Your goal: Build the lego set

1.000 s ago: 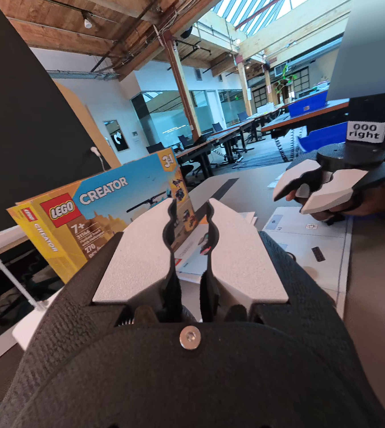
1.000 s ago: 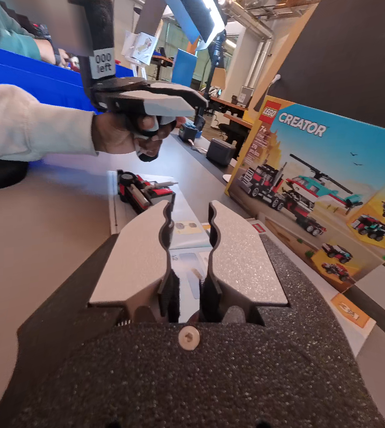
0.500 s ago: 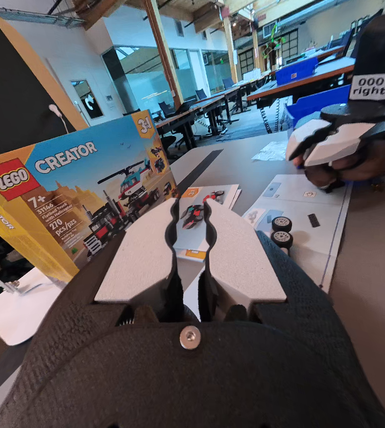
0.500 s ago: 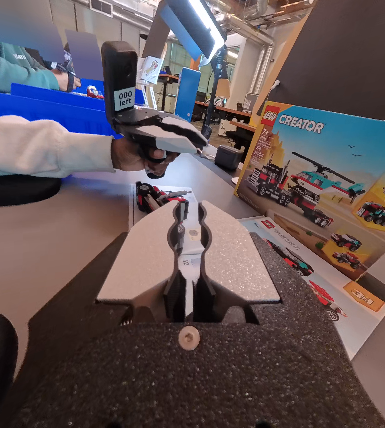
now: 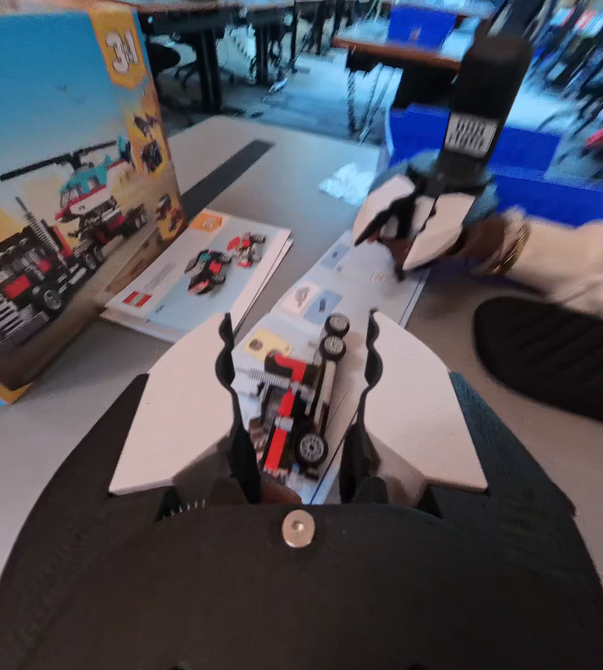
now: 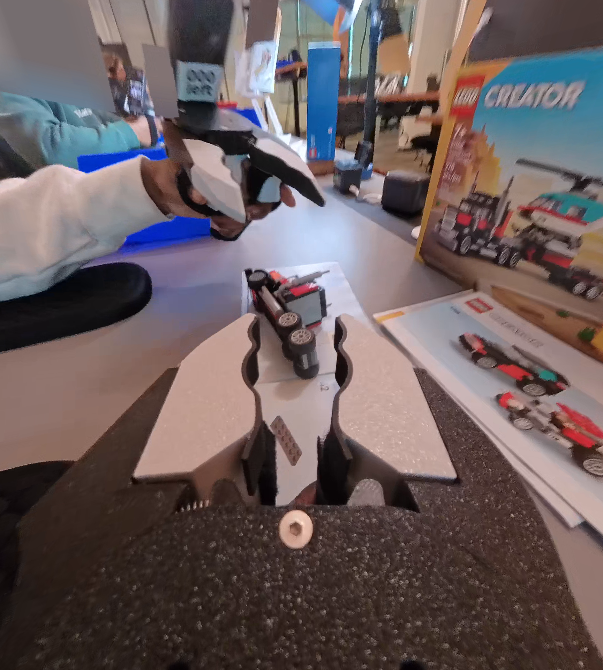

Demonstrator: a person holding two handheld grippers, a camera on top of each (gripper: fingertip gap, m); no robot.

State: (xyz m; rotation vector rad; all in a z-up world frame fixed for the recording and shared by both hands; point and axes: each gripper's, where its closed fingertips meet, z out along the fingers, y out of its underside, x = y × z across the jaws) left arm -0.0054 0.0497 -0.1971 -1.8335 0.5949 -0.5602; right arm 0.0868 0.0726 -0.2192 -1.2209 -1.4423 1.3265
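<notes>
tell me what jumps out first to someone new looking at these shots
The half-built black and red lego truck lies on an open instruction sheet mid-table, framed by the open left tool. Behind it stands the big bright lego box, with a closed booklet lying flat before it. A small dark studded plate lies between the open right tool's fingers.

Each camera sits just behind its own hand-held gripper and looks forward along the two fingers, tilted down at the counter [image 5: 75,417] from close above. The two views face each other from opposite ends of the half-built truck [image 5: 292,409] [image 6: 285,308]: each looks past it to the other hand-held gripper. Both also share the set's box [image 5: 57,174] [image 6: 546,163] and the booklets beside the truck.
</notes>
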